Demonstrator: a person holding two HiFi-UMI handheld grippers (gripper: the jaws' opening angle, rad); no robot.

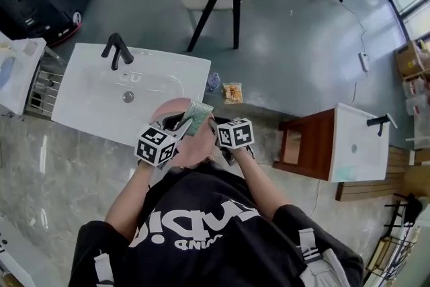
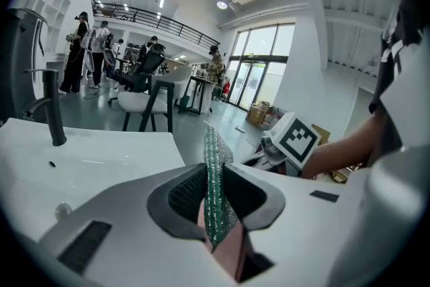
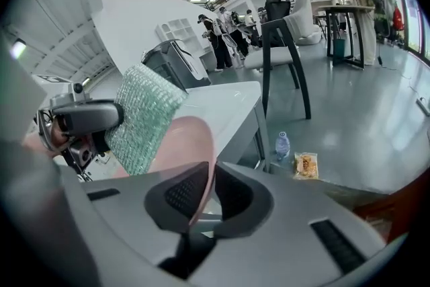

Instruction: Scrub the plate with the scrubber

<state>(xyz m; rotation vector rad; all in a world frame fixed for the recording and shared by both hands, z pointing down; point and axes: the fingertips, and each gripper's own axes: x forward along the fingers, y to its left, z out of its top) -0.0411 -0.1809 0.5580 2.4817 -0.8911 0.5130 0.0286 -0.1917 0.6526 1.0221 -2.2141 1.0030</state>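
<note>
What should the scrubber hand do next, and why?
Probably slide the scrubber across the plate: the left gripper is shut on the scrubber, the right gripper is shut on the plate's rim, and the scrubber seems at the plate's face.

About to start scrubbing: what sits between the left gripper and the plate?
Only the green scrubber, clamped in the left gripper and lying over the face of the pink plate. The right gripper view shows it best.

head view looks steeply down; close gripper views share the plate (image 3: 176,144).
</note>
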